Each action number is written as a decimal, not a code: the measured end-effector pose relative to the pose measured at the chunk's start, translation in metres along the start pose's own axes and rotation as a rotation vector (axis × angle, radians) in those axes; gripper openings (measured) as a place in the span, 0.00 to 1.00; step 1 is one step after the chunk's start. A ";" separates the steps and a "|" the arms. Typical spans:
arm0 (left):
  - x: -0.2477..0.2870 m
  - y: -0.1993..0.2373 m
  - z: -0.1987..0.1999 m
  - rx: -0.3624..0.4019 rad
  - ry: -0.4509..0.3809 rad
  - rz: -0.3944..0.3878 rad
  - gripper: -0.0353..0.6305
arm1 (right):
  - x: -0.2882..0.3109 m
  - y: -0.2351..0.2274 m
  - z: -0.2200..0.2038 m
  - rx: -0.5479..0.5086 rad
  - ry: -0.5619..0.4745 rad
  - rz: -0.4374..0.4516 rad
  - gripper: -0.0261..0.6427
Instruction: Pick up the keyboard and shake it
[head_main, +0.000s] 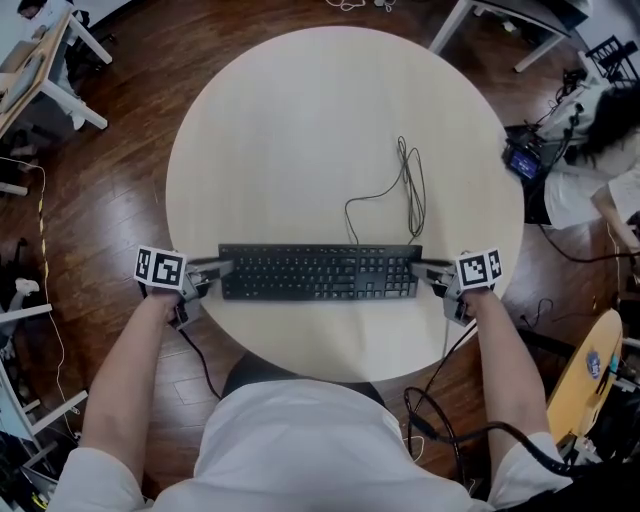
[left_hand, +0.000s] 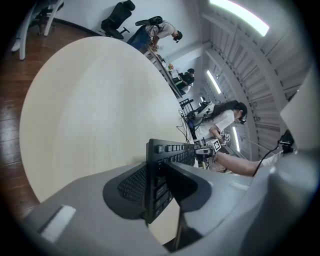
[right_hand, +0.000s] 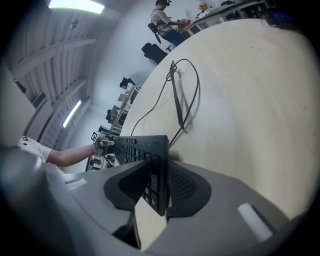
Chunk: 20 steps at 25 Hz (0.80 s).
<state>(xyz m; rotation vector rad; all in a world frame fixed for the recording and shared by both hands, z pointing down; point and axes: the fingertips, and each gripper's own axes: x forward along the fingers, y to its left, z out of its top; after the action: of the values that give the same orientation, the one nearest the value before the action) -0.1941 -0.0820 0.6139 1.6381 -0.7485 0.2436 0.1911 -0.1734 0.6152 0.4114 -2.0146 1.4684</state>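
A black keyboard (head_main: 318, 272) lies across the near part of the round pale table (head_main: 300, 130), its cable (head_main: 405, 190) looping away from it. My left gripper (head_main: 215, 268) is shut on the keyboard's left end (left_hand: 156, 180), the end edge clamped between both pads. My right gripper (head_main: 428, 270) is shut on the right end (right_hand: 156, 172) in the same way. Both grippers are level with the table top, one at each side. The keyboard looks flat on the table; whether it is lifted I cannot tell.
Dark wooden floor surrounds the table. Desks (head_main: 40, 70) stand at the far left, and another person (head_main: 600, 160) sits with equipment at the far right. Cables (head_main: 450, 420) trail on the floor near my right arm. A yellow round board (head_main: 585, 375) is at the right.
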 end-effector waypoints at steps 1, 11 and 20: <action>0.000 -0.003 0.001 0.010 0.006 -0.006 0.22 | -0.003 0.001 0.001 -0.004 -0.006 -0.003 0.20; -0.004 -0.027 0.044 0.132 -0.029 -0.043 0.22 | -0.037 0.025 0.029 -0.119 -0.104 -0.011 0.19; -0.013 -0.055 0.077 0.320 -0.095 -0.054 0.23 | -0.063 0.049 0.048 -0.347 -0.181 -0.081 0.18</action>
<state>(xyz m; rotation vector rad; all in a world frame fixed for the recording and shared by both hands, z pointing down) -0.1905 -0.1481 0.5456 1.9817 -0.7640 0.2576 0.1982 -0.2079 0.5292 0.4840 -2.3126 1.0356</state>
